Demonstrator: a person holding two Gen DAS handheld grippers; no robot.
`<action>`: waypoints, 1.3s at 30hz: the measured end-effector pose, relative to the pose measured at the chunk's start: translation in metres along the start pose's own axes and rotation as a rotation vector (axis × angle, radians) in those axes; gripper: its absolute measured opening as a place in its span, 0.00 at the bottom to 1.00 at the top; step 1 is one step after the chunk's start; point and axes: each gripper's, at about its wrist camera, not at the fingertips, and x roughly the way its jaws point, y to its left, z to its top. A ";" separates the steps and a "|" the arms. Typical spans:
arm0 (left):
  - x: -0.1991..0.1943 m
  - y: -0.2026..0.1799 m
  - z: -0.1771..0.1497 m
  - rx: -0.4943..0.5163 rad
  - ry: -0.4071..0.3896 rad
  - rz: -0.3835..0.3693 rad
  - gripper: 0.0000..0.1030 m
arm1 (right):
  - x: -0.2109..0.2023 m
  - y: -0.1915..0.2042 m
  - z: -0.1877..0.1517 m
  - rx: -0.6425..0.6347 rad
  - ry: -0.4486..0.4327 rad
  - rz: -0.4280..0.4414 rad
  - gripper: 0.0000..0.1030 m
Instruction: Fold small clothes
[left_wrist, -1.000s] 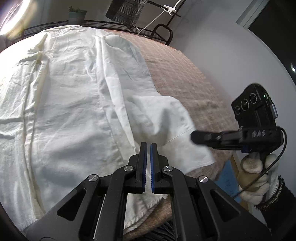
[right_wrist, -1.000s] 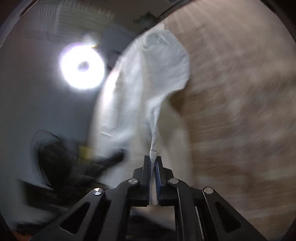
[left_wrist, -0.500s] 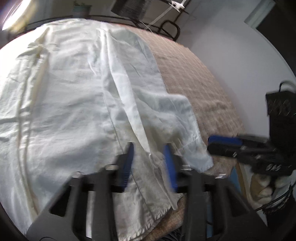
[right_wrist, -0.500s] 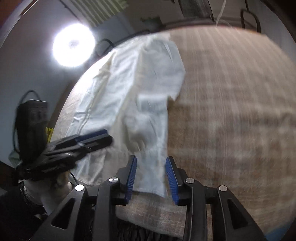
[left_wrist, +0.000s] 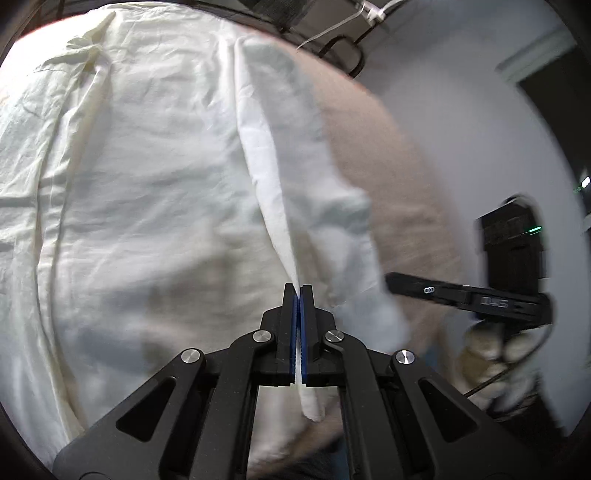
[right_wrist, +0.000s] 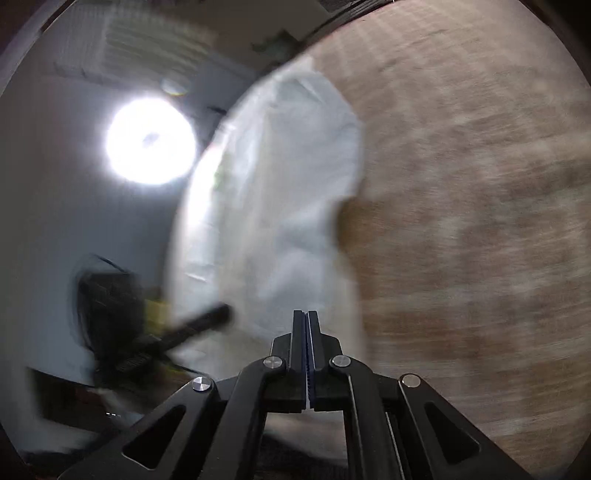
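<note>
On the left, the left hand-held gripper (left_wrist: 298, 291) is clamped on a raised fold of the white shirt (left_wrist: 155, 192), which lies spread over the brown checked bench (left_wrist: 391, 162). Farther right, the right hand-held gripper (right_wrist: 306, 317) has its fingers pressed together; whether cloth sits between them cannot be told through the blur.

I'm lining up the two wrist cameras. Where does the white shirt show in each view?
Left wrist: the white shirt fills the left and centre, a fold pinched in the left gripper.
Right wrist: it runs up the centre, blurred, above the right gripper.
Shared landmark: the brown checked cloth under it.
</note>
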 end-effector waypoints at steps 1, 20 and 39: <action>0.004 0.001 -0.002 0.002 0.004 0.023 0.00 | 0.003 0.003 -0.003 -0.027 0.008 -0.048 0.01; -0.045 -0.029 -0.021 0.147 -0.172 0.078 0.08 | -0.023 0.034 -0.016 -0.152 -0.103 -0.146 0.37; 0.064 -0.138 -0.046 0.482 -0.010 0.219 0.49 | -0.146 -0.029 -0.054 0.032 -0.437 -0.185 0.44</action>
